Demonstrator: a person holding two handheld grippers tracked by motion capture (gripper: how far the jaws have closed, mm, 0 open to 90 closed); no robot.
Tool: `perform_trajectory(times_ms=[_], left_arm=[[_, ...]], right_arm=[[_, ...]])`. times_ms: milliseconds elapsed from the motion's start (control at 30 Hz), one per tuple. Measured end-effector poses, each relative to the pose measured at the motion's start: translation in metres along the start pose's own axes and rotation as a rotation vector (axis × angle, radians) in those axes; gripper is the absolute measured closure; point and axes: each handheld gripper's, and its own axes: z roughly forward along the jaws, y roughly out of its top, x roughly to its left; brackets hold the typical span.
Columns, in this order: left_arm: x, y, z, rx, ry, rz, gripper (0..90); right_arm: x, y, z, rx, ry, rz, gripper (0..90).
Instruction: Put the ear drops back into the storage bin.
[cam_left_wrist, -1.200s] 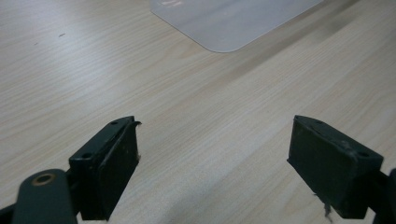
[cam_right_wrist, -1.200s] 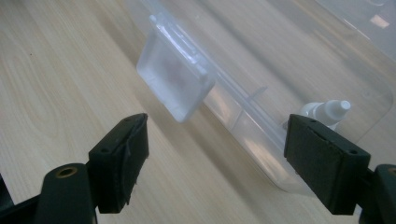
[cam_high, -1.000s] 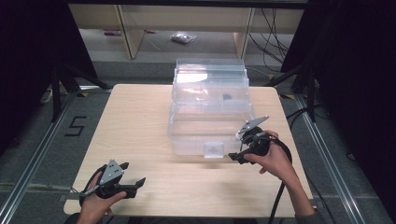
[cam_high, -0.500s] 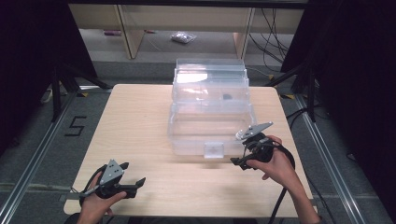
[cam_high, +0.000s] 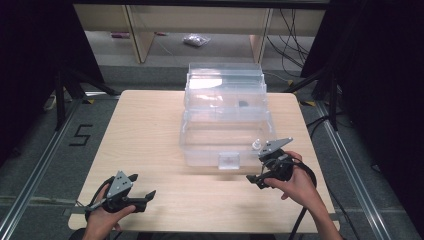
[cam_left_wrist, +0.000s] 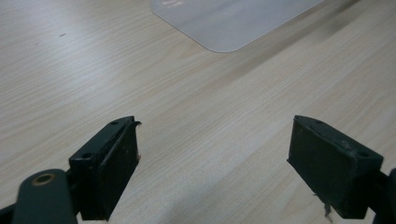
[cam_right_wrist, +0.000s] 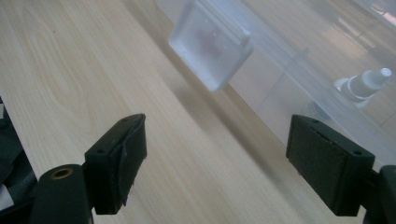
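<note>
A clear plastic tiered box (cam_high: 225, 117) stands in the middle of the wooden table (cam_high: 150, 130). Its frosted front latch (cam_high: 229, 161) faces me. A small white bottle (cam_high: 256, 145) lies inside the box's front right corner. My right gripper (cam_high: 256, 170) is open at the box's front right corner, apart from it, with nothing between its jaws. In the right gripper view the latch (cam_right_wrist: 210, 44) is ahead on the left and the bottle (cam_right_wrist: 364, 84) lies behind the clear wall. My left gripper (cam_high: 141, 186) rests open and empty near the table's front left edge.
In the left gripper view a rounded corner of the box (cam_left_wrist: 233, 23) lies far ahead over bare wood. A small black item (cam_high: 243, 104) sits in an upper tier. Floor rails (cam_high: 30, 175) flank the table, and cables (cam_high: 320, 125) trail at the right.
My right gripper has drawn back a little from the box's front right corner toward the table's front edge. The left gripper has not moved.
</note>
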Motion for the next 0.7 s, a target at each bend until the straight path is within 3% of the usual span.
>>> perform_trajectory(times_ms=[67,100,167,200,267,300,333,367,400,433,467,500,567,633,667,700], left_arm=[[0.0,0.0,0.0,0.0,0.0,0.001,15.5],[0.0,0.0,0.0,0.001,0.0,0.001,15.5],[0.0,0.0,0.0,0.001,0.0,0.001,15.5],[0.0,0.0,0.0,0.002,0.0,0.002,15.5],[0.0,0.0,0.0,0.0,-0.001,0.001,15.5],[0.0,0.0,0.0,-0.002,-0.001,0.001,15.5],[0.0,0.0,0.0,-0.001,-0.001,0.001,15.5],[0.0,0.0,0.0,-0.001,-0.001,0.002,15.5],[0.0,0.0,0.0,-0.002,-0.001,0.002,15.5],[0.0,0.0,0.0,-0.002,-0.001,0.001,15.5],[0.0,0.0,0.0,-0.001,-0.001,0.002,15.5],[0.0,0.0,0.0,-0.001,-0.001,0.002,15.5],[0.0,0.0,0.0,-0.002,-0.001,0.001,15.5],[0.0,0.0,0.0,-0.001,-0.001,0.001,15.5],[0.0,0.0,0.0,-0.002,-0.001,0.001,15.5],[0.0,0.0,0.0,-0.002,-0.002,0.001,15.5]], right_arm=[[0.002,-0.003,0.001,0.003,-0.002,0.009,21.2],[0.002,-0.004,0.002,-0.001,0.008,-0.012,21.2],[0.005,-0.006,0.003,0.008,0.005,0.021,21.2],[0.004,-0.007,0.005,-0.01,0.007,0.004,21.2],[0.006,-0.008,0.003,0.009,0.015,0.02,21.2],[0.007,-0.009,0.005,-0.016,0.008,0.031,21.2],[0.007,-0.01,0.006,-0.017,0.016,0.022,21.2],[0.005,-0.011,0.006,-0.022,0.02,-0.025,21.2],[0.007,-0.013,0.007,-0.027,0.006,-0.003,21.2],[0.008,-0.013,0.006,-0.013,0.023,-0.003,21.2],[0.008,-0.014,0.009,-0.03,0.013,-0.032,21.2],[0.012,-0.015,0.008,-0.017,0.022,0.025,21.2],[0.011,-0.017,0.01,-0.019,0.027,-0.001,21.2],[0.014,-0.019,0.011,-0.018,0.031,0.019,21.2],[0.012,-0.02,0.012,-0.015,0.034,-0.018,21.2],[0.014,-0.02,0.012,-0.006,0.037,0.017,21.2]])
